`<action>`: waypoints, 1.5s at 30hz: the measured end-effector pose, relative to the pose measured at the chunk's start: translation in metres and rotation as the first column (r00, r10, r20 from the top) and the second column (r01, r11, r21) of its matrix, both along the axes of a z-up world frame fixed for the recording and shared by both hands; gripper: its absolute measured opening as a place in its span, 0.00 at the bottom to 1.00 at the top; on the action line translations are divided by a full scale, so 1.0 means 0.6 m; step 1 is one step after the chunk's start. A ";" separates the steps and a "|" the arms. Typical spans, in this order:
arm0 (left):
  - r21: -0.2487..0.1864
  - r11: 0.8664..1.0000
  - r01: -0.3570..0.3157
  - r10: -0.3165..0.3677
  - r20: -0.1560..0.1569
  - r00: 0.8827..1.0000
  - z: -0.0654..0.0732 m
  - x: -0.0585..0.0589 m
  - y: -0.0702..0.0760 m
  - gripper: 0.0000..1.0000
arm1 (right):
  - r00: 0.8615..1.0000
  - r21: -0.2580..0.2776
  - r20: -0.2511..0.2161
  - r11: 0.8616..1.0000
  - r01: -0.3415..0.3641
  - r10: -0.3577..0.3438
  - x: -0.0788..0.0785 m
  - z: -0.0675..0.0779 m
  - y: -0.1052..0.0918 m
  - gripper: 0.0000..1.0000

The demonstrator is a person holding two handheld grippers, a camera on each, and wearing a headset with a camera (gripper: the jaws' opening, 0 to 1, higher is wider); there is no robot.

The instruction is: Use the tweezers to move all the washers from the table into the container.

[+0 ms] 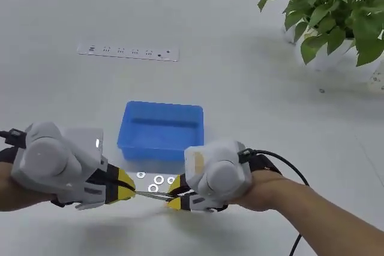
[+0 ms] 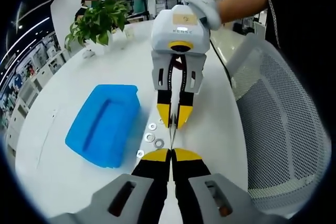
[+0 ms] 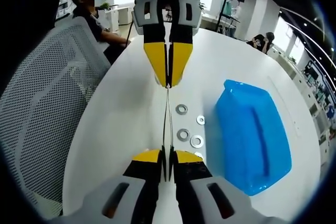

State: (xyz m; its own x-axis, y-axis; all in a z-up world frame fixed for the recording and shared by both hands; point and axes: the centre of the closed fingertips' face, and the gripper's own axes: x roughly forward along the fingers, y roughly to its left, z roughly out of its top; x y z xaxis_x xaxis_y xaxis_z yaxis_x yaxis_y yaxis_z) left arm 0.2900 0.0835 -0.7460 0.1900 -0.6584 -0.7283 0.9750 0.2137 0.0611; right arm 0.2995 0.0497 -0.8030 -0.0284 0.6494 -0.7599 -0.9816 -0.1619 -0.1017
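1. Left gripper (image 2: 170, 156): jaws clenched on one end of the tweezers (image 2: 171, 139).
2. Right gripper (image 3: 167, 157): jaws also clamped tight, on the opposite end. The two grippers face each other nose to nose, and the tweezers span the short gap between the yellow tips.
3. Can't tell which end holds the tweezer points, or whether the arms are squeezed together.
4. Washers (image 3: 182, 134): four, flat on the table (image 1: 240, 88). They lie just beside the tweezers, to the left gripper's left and the right gripper's right. None lifted.
5. Container (image 1: 162, 107): blue, just past the washers on that same side. All four washers lie outside it.
6. Power strip (image 1: 127, 52) and potted plant (image 1: 336, 4): well beyond the container, not a concern.
7. Risk: one gripper lets go before the other has a firm, usable hold. The tweezers would likely swing or drop onto the washers and scatter them.
8. Risk: a hold at the very end lets the tweezers pivot in the jaws, so aim gets sloppy.
9. Risk: thin washers on a smooth top probably skid when nudged. A sideways poke could push one against the container wall, where it is hard to pinch.
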 end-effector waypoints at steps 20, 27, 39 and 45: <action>-0.043 0.998 0.040 -0.037 0.071 0.997 0.060 0.010 -0.021 0.05 | 1.000 0.039 0.009 0.999 0.016 -0.016 0.006 0.024 0.019 0.09; -0.059 0.996 0.061 -0.056 0.078 0.995 0.071 0.009 -0.037 0.05 | 1.000 0.045 0.005 0.999 0.023 -0.023 0.002 0.025 0.020 0.09; -0.089 0.990 0.107 -0.099 0.085 0.991 0.079 0.002 -0.066 0.05 | 1.000 0.070 -0.007 0.997 0.030 -0.030 -0.009 0.024 0.030 0.09; -0.101 0.988 0.117 -0.109 0.084 0.990 0.076 -0.002 -0.076 0.05 | 0.999 0.085 -0.006 0.996 0.035 -0.034 -0.012 0.021 0.029 0.09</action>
State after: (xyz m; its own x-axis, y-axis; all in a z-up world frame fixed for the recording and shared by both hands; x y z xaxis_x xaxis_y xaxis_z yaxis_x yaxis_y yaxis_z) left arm 0.2890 0.0382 -0.7005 0.1632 -0.7514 -0.6393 0.9864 0.1114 0.1208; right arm 0.2923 0.0669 -0.7906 -0.0085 0.7120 -0.7021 -0.9869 -0.1191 -0.1088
